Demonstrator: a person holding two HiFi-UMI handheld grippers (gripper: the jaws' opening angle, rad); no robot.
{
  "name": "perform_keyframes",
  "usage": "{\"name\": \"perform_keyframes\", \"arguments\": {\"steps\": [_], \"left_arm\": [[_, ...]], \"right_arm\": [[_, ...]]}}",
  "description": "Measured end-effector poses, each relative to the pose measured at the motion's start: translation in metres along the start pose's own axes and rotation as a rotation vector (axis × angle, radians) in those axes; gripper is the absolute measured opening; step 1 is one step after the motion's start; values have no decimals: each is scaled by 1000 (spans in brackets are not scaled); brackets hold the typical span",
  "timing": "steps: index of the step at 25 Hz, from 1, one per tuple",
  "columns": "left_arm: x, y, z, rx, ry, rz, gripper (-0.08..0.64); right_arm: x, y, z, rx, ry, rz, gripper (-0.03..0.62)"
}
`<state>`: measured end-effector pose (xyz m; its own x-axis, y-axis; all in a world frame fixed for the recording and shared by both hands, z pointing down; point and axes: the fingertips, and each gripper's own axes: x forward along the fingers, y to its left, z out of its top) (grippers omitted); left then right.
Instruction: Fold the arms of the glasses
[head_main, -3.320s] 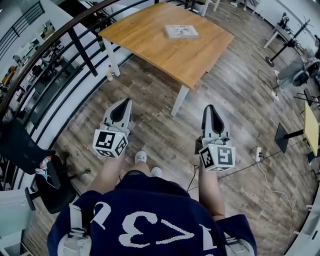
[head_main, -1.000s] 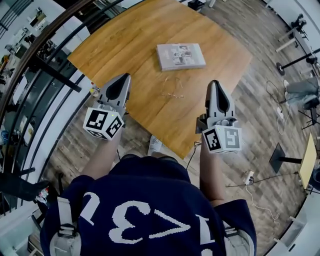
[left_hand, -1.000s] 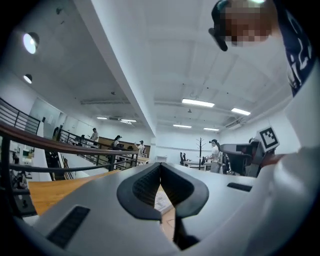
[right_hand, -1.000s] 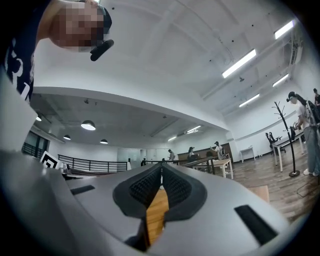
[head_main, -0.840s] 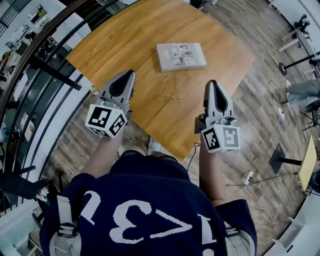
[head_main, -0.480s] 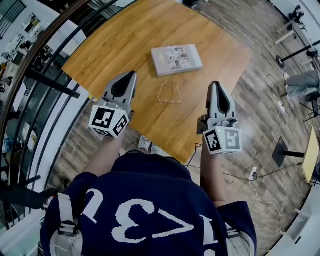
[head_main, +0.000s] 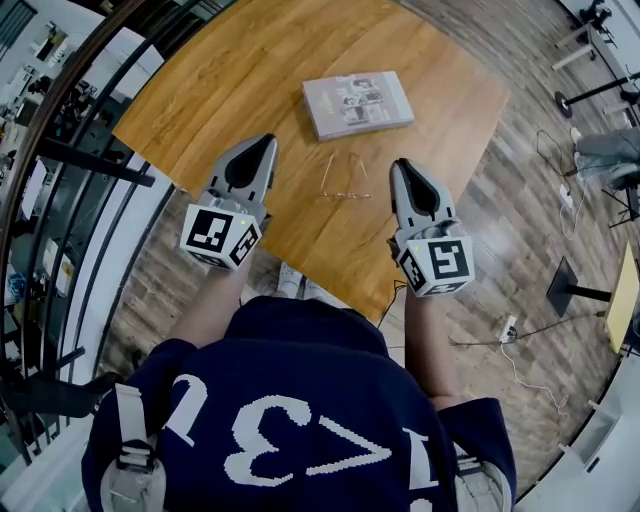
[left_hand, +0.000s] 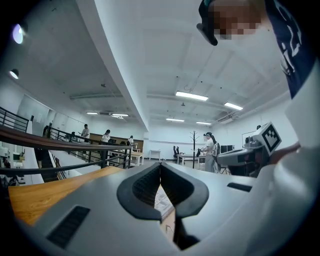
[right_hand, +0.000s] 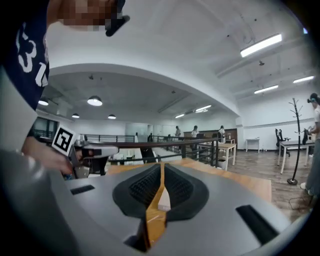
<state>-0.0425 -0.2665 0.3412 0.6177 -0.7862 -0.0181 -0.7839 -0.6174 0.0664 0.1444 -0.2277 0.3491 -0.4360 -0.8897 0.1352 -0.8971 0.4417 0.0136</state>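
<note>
Thin wire-framed glasses (head_main: 345, 180) lie on the wooden table (head_main: 250, 80) with both arms spread open, pointing away from me. My left gripper (head_main: 265, 142) hovers over the table to the left of the glasses, jaws shut and nothing in them. My right gripper (head_main: 399, 164) is just right of the glasses, close to their right arm, shut and holding nothing. In the left gripper view the jaws (left_hand: 160, 165) meet at the tips, with the tabletop below them. The right gripper view shows its jaws (right_hand: 161, 165) closed over the wood.
A flat book (head_main: 357, 104) lies on the table just beyond the glasses. The table's near corner (head_main: 375, 300) is by my feet. A dark railing (head_main: 70, 150) runs along the left. A power strip (head_main: 508, 328) with cables lies on the floor at right.
I have walked up to the table. Both grippers now reach over it beside the glasses. The right gripper dropped and swung left toward the glasses; the left one edged forward.
</note>
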Motion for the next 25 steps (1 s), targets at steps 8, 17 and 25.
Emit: {"name": "perform_keyframes", "arguments": {"steps": [8, 17, 25], "left_arm": [[0, 11, -44, -49, 69, -1, 15], [0, 19, -66, -63, 119, -6, 15], [-3, 27, -75, -67, 139, 10, 15]], "right_arm": [[35, 46, -147, -391, 468, 158, 93], [45, 48, -248, -721, 705, 217, 135], [56, 55, -261, -949, 696, 235, 95]]}}
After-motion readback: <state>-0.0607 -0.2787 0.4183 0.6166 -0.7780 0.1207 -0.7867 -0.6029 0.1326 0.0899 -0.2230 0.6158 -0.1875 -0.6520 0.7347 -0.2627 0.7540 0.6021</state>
